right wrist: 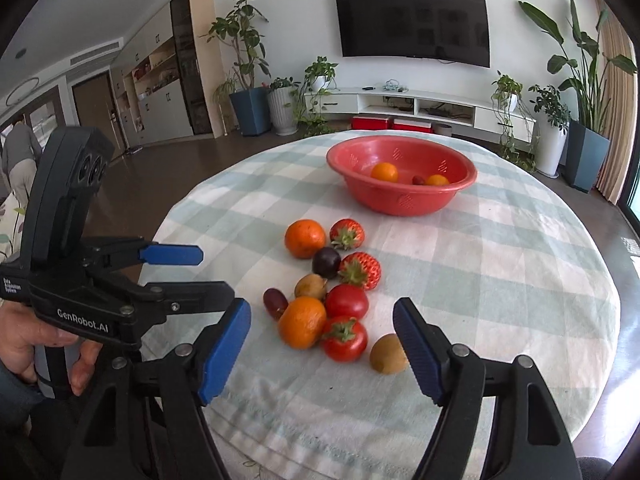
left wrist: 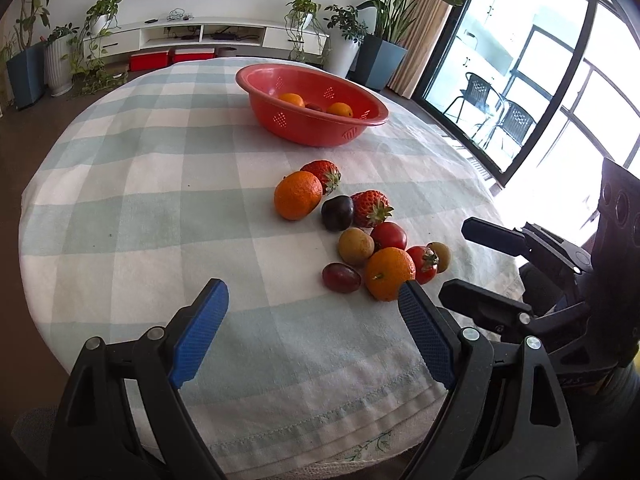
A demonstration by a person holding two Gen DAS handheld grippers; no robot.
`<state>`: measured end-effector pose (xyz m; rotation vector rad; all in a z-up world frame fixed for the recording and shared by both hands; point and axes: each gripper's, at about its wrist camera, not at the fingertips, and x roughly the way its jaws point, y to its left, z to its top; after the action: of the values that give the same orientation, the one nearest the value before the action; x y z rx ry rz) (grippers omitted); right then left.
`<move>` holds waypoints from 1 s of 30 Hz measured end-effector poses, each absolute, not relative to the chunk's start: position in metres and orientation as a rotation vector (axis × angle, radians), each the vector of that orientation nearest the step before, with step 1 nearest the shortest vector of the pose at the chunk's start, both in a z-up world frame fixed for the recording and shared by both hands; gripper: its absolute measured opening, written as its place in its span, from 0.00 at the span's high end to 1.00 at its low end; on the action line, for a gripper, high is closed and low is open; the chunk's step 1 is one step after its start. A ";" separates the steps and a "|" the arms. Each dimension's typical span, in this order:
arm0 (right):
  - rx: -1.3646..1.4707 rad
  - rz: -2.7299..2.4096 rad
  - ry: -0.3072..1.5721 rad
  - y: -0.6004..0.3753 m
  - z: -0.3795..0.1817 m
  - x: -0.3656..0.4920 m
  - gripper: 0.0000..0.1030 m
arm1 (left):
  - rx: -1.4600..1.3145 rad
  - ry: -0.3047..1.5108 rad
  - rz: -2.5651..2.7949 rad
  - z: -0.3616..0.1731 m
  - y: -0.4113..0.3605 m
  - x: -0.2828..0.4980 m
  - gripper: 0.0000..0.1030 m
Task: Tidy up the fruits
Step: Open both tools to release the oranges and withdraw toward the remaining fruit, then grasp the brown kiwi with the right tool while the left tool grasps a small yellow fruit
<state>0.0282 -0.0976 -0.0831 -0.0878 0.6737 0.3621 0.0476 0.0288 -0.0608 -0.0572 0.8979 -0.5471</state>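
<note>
A red colander bowl [left wrist: 362, 98] [right wrist: 344, 158] stands at the far side of the checked tablecloth and holds two oranges [right wrist: 384, 172] and a small dark fruit. A cluster of loose fruit lies nearer: two oranges [left wrist: 297, 195] [right wrist: 302, 322], two strawberries [right wrist: 360, 270], a dark plum [right wrist: 326, 262], tomatoes [right wrist: 344, 339], a grape [right wrist: 275, 303] and small brown fruits [right wrist: 387, 354]. My left gripper [left wrist: 314, 304] is open and empty, left of the cluster. My right gripper [right wrist: 322, 320] is open and empty, just short of the nearest fruit.
The round table [right wrist: 520, 280] has its edge close in front of both grippers. The right gripper shows in the left wrist view [left wrist: 456, 260], to the right of the cluster. Plants, a TV stand and a window stand beyond the table.
</note>
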 end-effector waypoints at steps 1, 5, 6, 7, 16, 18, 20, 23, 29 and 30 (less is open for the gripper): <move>-0.104 0.356 0.679 -0.096 -0.086 0.027 0.29 | -0.055 0.897 -0.552 -0.061 0.028 0.046 0.16; -0.070 0.312 0.710 -0.107 -0.089 0.032 0.33 | -0.028 0.875 -0.581 -0.060 0.023 0.041 0.16; -0.060 0.298 0.723 -0.110 -0.090 0.033 0.33 | -0.027 0.872 -0.587 -0.059 0.022 0.041 0.16; -0.051 0.285 0.743 -0.113 -0.093 0.034 0.34 | -0.029 0.869 -0.592 -0.059 0.022 0.040 0.16; 0.091 0.249 0.810 -0.136 -0.099 0.039 0.42 | -0.028 0.871 -0.604 -0.062 0.022 0.041 0.16; 0.110 0.224 0.823 -0.140 -0.100 0.041 0.46 | -0.030 0.872 -0.601 -0.063 0.022 0.041 0.16; 0.130 0.187 0.838 -0.145 -0.102 0.043 0.50 | -0.030 0.872 -0.600 -0.063 0.022 0.041 0.16; 0.136 0.156 0.854 -0.148 -0.104 0.045 0.53 | -0.021 0.872 -0.605 -0.064 0.021 0.041 0.16; 0.108 0.161 0.883 -0.144 -0.110 0.046 0.56 | 0.006 0.873 -0.629 -0.066 0.014 0.039 0.16; 0.108 0.161 0.888 -0.144 -0.111 0.046 0.57 | 0.010 0.874 -0.632 -0.067 0.013 0.038 0.16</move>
<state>0.0464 -0.1439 -0.1112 0.1083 0.8882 0.1611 0.0384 0.0131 -0.0666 0.0098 0.8743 -0.6321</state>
